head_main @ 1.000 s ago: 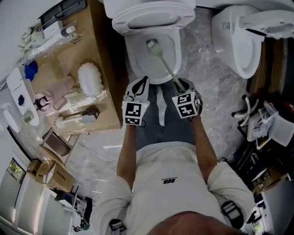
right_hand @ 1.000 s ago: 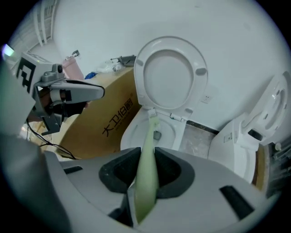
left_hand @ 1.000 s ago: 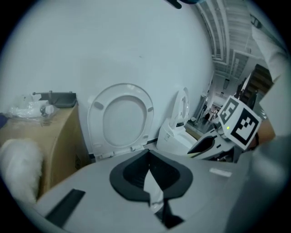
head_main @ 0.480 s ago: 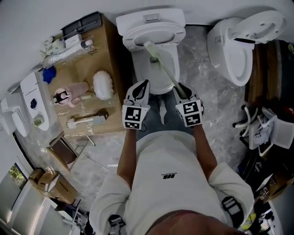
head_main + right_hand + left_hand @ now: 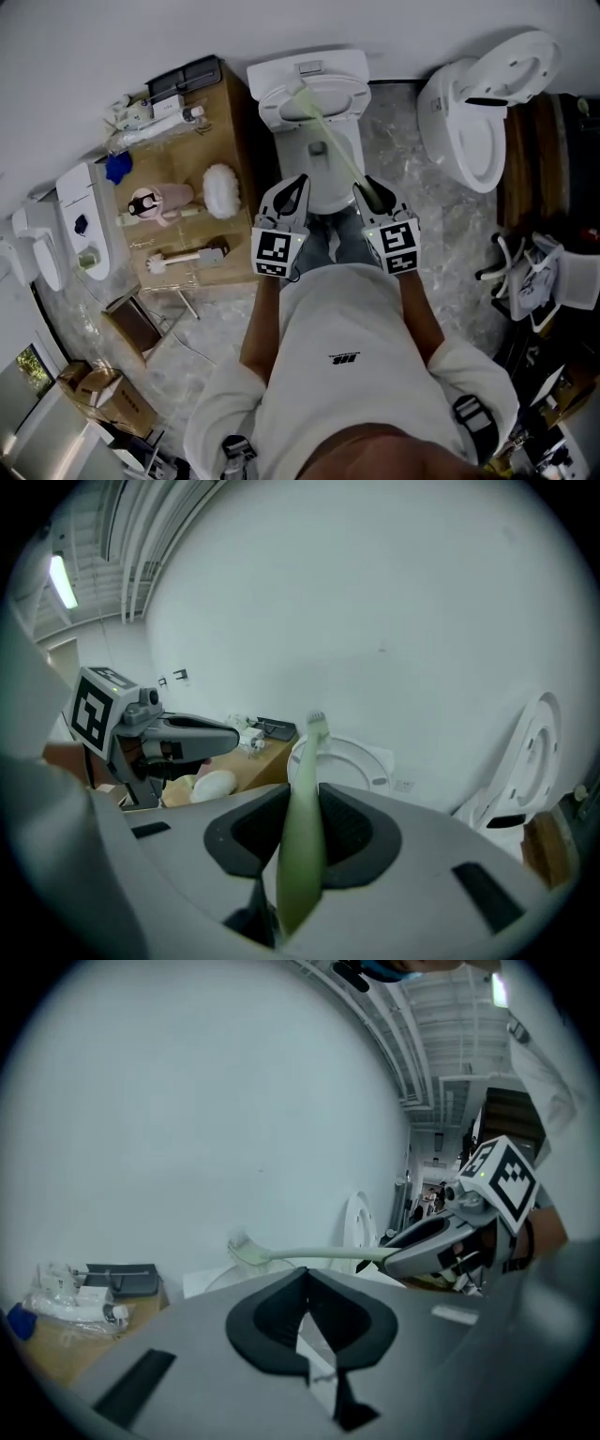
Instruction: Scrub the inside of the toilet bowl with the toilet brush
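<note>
The white toilet (image 5: 314,173) stands at the top middle of the head view, seat raised. My right gripper (image 5: 366,190) is shut on the pale green handle of the toilet brush (image 5: 330,134). The handle runs up and left, and the brush head (image 5: 298,90) is up by the raised seat, above the bowl. In the right gripper view the handle (image 5: 302,841) sits between the jaws of my right gripper (image 5: 302,803), its head pointing at the toilet (image 5: 361,761). My left gripper (image 5: 296,183) is beside it, shut and empty (image 5: 305,1279). The left gripper view shows the brush (image 5: 309,1256) crossing in the air.
A wooden cabinet top (image 5: 230,122) left of the toilet holds a white fluffy brush head (image 5: 221,185), a pink item (image 5: 157,202) and another brush (image 5: 183,256). A second toilet (image 5: 478,103) stands at the right. Clutter (image 5: 534,272) lines the right edge.
The brush head has risen out of the bowl and now sits up by the raised seat. Both grippers tilted upward, and the head view drew back from the toilet.
</note>
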The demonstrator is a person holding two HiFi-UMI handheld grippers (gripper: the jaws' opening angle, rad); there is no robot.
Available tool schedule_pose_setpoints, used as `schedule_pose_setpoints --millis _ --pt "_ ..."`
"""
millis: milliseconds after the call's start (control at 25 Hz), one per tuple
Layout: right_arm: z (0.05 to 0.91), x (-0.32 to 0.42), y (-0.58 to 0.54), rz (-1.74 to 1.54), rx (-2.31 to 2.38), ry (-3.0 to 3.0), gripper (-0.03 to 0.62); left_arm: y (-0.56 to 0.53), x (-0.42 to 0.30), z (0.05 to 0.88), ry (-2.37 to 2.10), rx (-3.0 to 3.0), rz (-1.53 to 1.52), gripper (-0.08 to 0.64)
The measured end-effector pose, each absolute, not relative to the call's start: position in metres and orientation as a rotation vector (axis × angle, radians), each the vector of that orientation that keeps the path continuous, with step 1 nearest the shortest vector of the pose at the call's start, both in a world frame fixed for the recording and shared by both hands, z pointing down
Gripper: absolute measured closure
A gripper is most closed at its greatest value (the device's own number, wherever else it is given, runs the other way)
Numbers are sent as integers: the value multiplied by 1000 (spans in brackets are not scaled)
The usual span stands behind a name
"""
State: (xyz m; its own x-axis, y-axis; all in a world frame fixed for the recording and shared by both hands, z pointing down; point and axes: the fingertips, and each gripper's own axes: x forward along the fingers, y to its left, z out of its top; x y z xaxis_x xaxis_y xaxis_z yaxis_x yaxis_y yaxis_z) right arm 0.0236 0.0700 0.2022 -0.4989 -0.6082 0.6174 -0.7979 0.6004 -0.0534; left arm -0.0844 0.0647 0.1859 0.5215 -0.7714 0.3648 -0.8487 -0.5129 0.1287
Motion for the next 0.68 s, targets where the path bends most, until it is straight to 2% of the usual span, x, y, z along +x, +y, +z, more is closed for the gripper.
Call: schedule_pose_setpoints --millis 680 --pt "142 14 65 293 1137 -2359 505 73 -99 137 -1424 2506 331 551"
